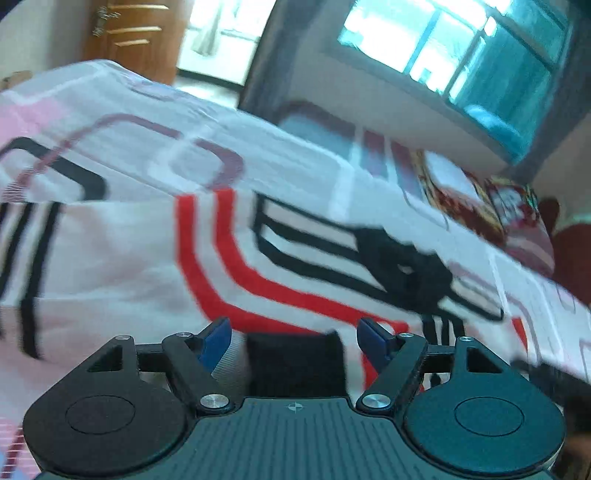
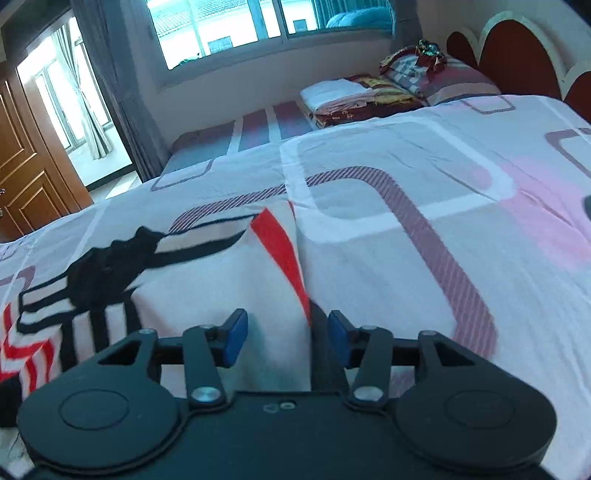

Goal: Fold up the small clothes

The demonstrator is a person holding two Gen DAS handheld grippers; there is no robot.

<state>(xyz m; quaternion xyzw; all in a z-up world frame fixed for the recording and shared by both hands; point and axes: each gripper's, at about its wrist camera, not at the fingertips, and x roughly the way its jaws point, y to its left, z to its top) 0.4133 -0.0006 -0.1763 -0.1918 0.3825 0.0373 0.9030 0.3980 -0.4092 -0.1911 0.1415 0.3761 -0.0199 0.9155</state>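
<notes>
Left gripper (image 1: 294,338): blue pads (image 1: 215,341) stand wide apart, nothing pinched. A black edge of the garment lies in the gap between them, lower centre of the left wrist view; neither pad presses on it. That view is motion-blurred, so fine contact is hard to read.

Right gripper (image 2: 287,339): pads (image 2: 236,338) partly apart, roughly a medium gap. The folded edge of the garment runs up through the gap, with its red stripe (image 2: 282,251) just above. Pads sit either side of the cloth without clamping it, as far as the frame shows.

Task item: a small white knitted garment with red and black stripes and a black patch (image 2: 192,273). It lies flat on the bed, filling the lower left and centre of the right wrist view and most of the middle of the left wrist view (image 1: 155,258).

Underneath: a white bedsheet with pink, grey and maroon rounded-rectangle print (image 2: 424,192), mostly smooth, covering the right half of the right wrist view.

Background, right wrist view: stack of folded red, yellow and white linens (image 2: 354,98) upper centre-right, pillow (image 2: 443,79) beside it, red scalloped headboard (image 2: 517,55) upper right, window (image 2: 258,26) along the top, brown wooden door (image 2: 26,166) at the left edge.
</notes>
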